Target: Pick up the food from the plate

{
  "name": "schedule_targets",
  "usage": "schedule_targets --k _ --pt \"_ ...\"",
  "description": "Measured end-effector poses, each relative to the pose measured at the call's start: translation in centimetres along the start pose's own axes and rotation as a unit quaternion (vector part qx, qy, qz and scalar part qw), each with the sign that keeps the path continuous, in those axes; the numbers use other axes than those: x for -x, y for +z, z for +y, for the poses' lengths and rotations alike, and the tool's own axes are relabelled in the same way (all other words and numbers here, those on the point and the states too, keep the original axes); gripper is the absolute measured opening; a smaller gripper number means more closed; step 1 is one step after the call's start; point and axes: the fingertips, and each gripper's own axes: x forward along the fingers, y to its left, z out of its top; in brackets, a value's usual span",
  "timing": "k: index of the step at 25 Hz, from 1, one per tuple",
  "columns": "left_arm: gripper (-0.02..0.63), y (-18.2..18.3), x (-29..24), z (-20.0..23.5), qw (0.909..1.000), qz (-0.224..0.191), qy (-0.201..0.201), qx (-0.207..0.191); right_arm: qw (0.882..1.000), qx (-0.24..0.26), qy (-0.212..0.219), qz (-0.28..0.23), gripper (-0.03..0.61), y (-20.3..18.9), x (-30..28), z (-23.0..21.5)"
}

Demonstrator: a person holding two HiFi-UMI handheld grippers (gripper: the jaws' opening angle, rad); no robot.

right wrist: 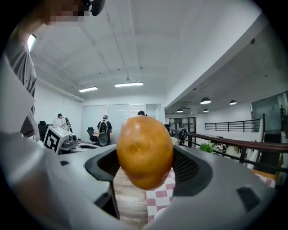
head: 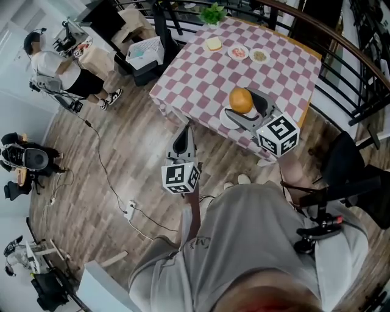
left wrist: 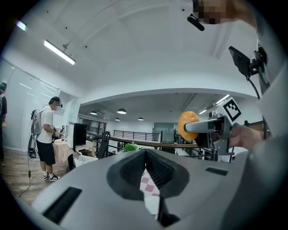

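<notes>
1. I am pinching the orange food [head: 241, 99] in my right gripper [head: 244, 105], holding it just above the plate [head: 224, 122] at the table [head: 195, 73] edge.
2. I am holding my left gripper [head: 183, 141] over the floor [head: 122, 140], jaws pressed together on nothing.

Brown wooden floor [head: 122, 146], table [head: 195, 79] with a pink and white checked cloth, black railing [head: 364, 100] curving behind it, green plant [head: 212, 12] at the far edge, white basket [head: 145, 50], black chair [head: 348, 159], white ceiling [left wrist: 135, 54] with long lights [left wrist: 59, 51], glass wall [left wrist: 20, 108]
</notes>
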Motion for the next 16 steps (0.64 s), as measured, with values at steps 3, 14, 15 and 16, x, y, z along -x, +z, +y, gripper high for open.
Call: schedule_targets --k 3,14,15,16 --pt "0.008 0.6 0.2 0.1 0.9999 -0.01 0.003 -0.001 1.0 -0.004 0.002 0.002 0.342 -0.1 0.1 0.0" --pt "0.008 1.1 0.2 -0.9 0.9996 -0.022 -0.018 -0.005 1.0 0.006 0.002 0.011 0.342 -0.3 0.5 0.3" --pt "0.008 1.1 0.2 -1.0 0.9996 -0.022 -0.019 -0.004 1.0 0.007 0.003 0.012 0.342 -0.4 0.6 0.3" --pt "0.008 1.1 0.2 -1.1 0.9996 -0.021 -0.019 -0.003 1.0 0.009 0.003 0.014 0.342 -0.4 0.6 0.3"
